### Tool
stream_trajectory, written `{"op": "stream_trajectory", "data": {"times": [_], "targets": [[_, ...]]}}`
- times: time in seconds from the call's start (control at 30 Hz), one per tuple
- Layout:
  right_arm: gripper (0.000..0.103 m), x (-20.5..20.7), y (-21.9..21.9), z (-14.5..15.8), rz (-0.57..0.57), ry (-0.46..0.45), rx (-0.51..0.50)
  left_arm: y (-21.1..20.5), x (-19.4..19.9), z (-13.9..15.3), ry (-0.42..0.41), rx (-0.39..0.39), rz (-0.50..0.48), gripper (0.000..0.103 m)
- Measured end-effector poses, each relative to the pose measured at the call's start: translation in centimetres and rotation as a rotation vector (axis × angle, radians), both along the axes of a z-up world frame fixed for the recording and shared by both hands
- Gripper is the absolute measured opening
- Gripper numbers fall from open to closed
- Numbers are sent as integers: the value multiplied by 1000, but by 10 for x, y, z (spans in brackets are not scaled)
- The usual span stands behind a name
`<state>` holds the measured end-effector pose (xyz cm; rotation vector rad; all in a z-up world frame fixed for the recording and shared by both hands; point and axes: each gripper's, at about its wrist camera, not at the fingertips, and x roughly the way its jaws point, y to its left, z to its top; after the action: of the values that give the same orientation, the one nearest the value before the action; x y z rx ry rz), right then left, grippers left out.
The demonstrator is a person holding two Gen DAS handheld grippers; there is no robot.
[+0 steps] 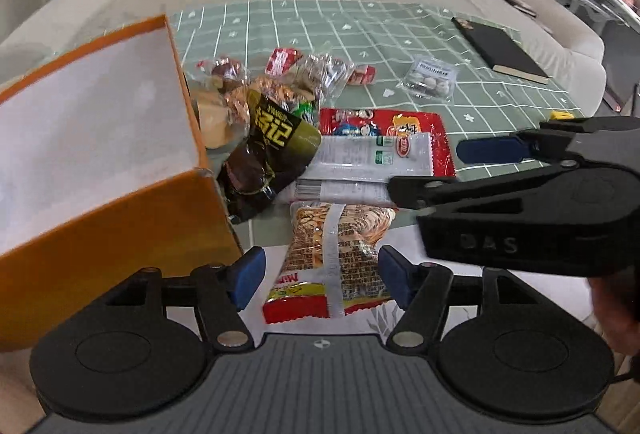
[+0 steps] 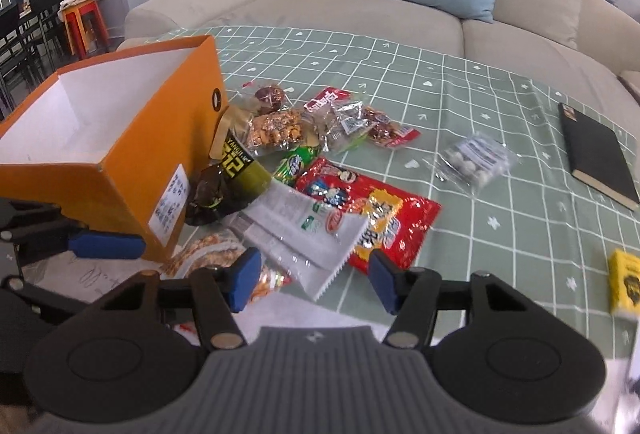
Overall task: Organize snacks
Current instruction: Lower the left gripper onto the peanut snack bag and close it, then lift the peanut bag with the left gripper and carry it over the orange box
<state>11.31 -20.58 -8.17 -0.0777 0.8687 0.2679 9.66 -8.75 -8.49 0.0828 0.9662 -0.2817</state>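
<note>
An open orange box [image 1: 120,218] [image 2: 120,154] with a white inside stands at the left of the green checked table. Snack packets are piled beside it: a black-and-olive pouch [image 1: 272,150] [image 2: 236,178], a white packet [image 1: 372,158] [image 2: 304,230] on a red packet [image 1: 400,126] [image 2: 384,218], and a red-ended patterned packet [image 1: 336,254] [image 2: 208,254] nearest me. My left gripper [image 1: 320,280] is open and straddles the patterned packet without pressing it. My right gripper [image 2: 316,280] [image 1: 440,170] is open over the white packet's near corner.
A clear bag of white balls [image 1: 430,78] [image 2: 476,158] lies apart to the right. Further right are a black notebook [image 1: 504,50] [image 2: 596,154] and a small yellow box [image 2: 624,282]. A beige sofa [image 2: 320,14] with cushions runs behind the table.
</note>
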Motion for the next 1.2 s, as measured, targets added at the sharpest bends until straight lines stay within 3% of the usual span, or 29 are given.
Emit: {"op": "stream_trajectory", "data": {"times": [0.1,0.37,0.43,0.5,0.53,0.63,0.7,0.8,1.2], "targets": [[79,8,5,-5,27,-13,5,-2,6,-5,29,-3,19,77],[81,26,11,-23,31,1,18,-6,16,-12,62,1,39,77],[75,27,9,-25,23,6,34,-7,19,-14,68,-8,42,77],[57,25,10,-25,26,13,37,-8,21,-15,71,-8,40,77],[54,24,11,-26,24,15,35,-8,21,-16,69,-7,35,76],[33,20,10,-25,15,24,52,-9,20,-16,70,-11,18,69],[12,18,9,-24,20,28,68,-7,18,-16,73,-15,11,67],[0,15,10,-24,28,40,88,-6,15,-17,69,-10,1,61],[0,-18,20,-13,77,8,66,8,-6,-15,80,43,-10,54]]}}
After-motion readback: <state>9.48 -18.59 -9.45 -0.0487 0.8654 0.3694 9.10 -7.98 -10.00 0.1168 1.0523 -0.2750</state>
